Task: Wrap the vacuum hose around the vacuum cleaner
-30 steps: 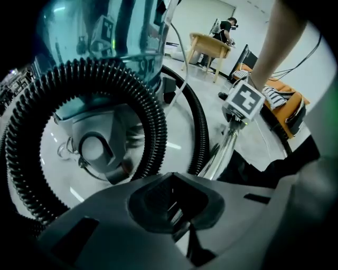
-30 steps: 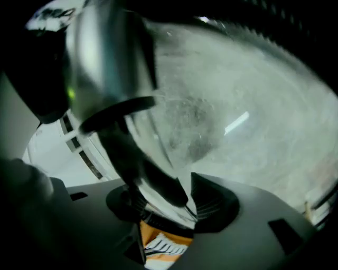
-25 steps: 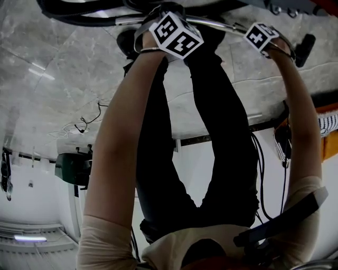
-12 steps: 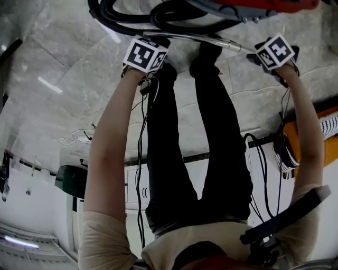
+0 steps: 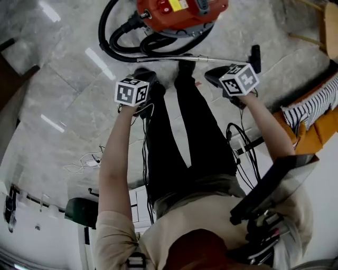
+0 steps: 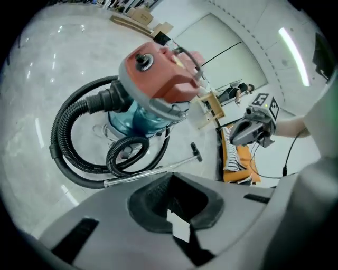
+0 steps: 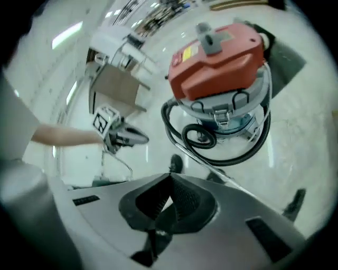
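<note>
With our left hand-held gripper (image 6: 177, 213) shut empty and the right hand-held gripper (image 7: 168, 204) just closed on nothing, the loose hose (image 6: 54, 147) may uncoil.

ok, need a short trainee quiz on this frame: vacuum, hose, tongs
1. Where is the metal wand?
A. Flat on the floor, between the vacuum cleaner and the person's shoes
B. Standing upright against a wall
C. Resting on top of the red lid

2. True or false: the left tongs grip the hose.

3. What colour is the vacuum cleaner's top?

Key:
1. A
2. False. The left tongs are shut with nothing between them, and the hose lies looped on the floor.
3. Red
</note>
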